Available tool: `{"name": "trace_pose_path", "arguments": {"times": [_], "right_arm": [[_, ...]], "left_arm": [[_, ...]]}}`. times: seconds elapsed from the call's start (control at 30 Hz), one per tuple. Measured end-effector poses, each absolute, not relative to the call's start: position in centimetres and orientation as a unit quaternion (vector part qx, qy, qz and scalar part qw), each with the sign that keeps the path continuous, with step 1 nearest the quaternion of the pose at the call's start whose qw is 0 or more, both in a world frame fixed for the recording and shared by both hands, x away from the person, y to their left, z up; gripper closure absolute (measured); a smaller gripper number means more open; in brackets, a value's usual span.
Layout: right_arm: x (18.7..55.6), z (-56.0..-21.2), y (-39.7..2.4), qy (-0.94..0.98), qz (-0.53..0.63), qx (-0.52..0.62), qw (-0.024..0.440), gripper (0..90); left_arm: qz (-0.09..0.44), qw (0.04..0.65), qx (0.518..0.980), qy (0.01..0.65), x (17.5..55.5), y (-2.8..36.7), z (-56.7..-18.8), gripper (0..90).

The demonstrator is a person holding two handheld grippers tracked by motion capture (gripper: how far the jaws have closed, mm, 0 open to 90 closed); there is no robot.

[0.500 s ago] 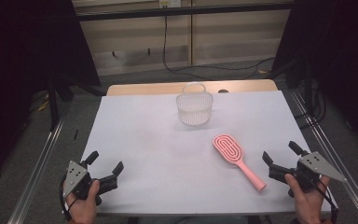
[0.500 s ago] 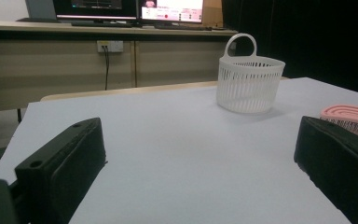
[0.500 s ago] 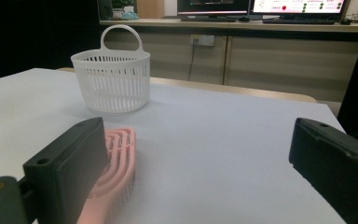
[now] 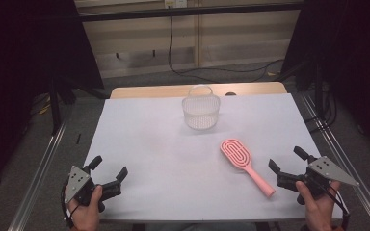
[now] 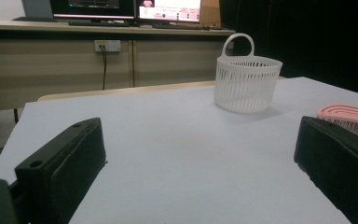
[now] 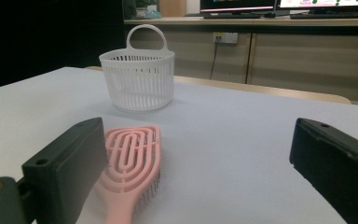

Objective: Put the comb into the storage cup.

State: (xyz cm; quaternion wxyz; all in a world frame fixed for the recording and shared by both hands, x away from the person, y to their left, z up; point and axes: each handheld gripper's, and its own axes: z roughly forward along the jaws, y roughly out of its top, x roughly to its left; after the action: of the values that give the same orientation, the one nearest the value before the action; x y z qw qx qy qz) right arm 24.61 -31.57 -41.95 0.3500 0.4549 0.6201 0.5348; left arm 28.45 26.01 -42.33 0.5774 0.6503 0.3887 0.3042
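Observation:
A pink hairbrush (image 4: 244, 163) lies flat on the white table top (image 4: 164, 144), its handle toward the near right. A white slatted basket (image 4: 201, 109) with a loop handle stands upright at the far middle. My right gripper (image 4: 286, 161) rests at the near right corner, open, just right of the brush handle; nothing sits between its jaws. In the right gripper view the hairbrush (image 6: 130, 163) lies beside the left jaw, with the basket (image 6: 138, 79) beyond. My left gripper (image 4: 109, 168) rests open at the near left corner, far from both. The left gripper view shows the basket (image 5: 247, 79) and the brush head (image 5: 349, 116).
Metal rails run along the left edge (image 4: 43, 163) and right edge (image 4: 337, 144) of the table. A wooden strip (image 4: 149, 91) borders the far edge, with cables on the floor (image 4: 212, 72) behind. The white surface between the two grippers is bare.

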Motion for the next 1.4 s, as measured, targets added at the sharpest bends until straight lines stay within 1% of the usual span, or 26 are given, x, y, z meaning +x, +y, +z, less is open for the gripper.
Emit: {"name": "trace_pose_path", "arguments": {"times": [0.4, 0.67, 0.87, 0.97, 1.03, 1.17, 1.4], "right_arm": [[25.2, -41.6, -30.9, 0.623, 0.537, 0.456, 0.339, 2.5], [26.6, -41.6, -30.6, 0.63, 0.53, 0.457, 0.336, 2.8], [27.4, -41.6, -29.9, 0.64, 0.547, 0.434, 0.32, 0.0], [27.9, -41.5, -29.3, 0.647, 0.541, 0.429, 0.323, 0.0], [28.4, -41.4, -28.6, 0.645, 0.536, 0.437, 0.325, 2.1], [29.1, -41.0, -27.6, 0.648, 0.538, 0.428, 0.328, 3.3], [30.2, -40.1, -27.5, 0.645, 0.535, 0.432, 0.333, 3.6]], "left_arm": [[0.3, 0.584, 0.659, 0.367, 28.4, 25.6, -42.3, 2.1], [0.297, 0.581, 0.664, 0.365, 28.6, 25.4, -42.4, 2.1], [0.299, 0.579, 0.665, 0.365, 28.6, 25.4, -42.4, 2.1], [0.293, 0.582, 0.666, 0.362, 28.7, 25.3, -42.4, 2.1], [0.292, 0.582, 0.668, 0.362, 28.7, 25.2, -42.4, 2.2], [0.29, 0.583, 0.667, 0.361, 28.8, 25.2, -42.5, 2.2], [0.29, 0.583, 0.668, 0.361, 28.8, 25.3, -42.5, 2.2]]}}
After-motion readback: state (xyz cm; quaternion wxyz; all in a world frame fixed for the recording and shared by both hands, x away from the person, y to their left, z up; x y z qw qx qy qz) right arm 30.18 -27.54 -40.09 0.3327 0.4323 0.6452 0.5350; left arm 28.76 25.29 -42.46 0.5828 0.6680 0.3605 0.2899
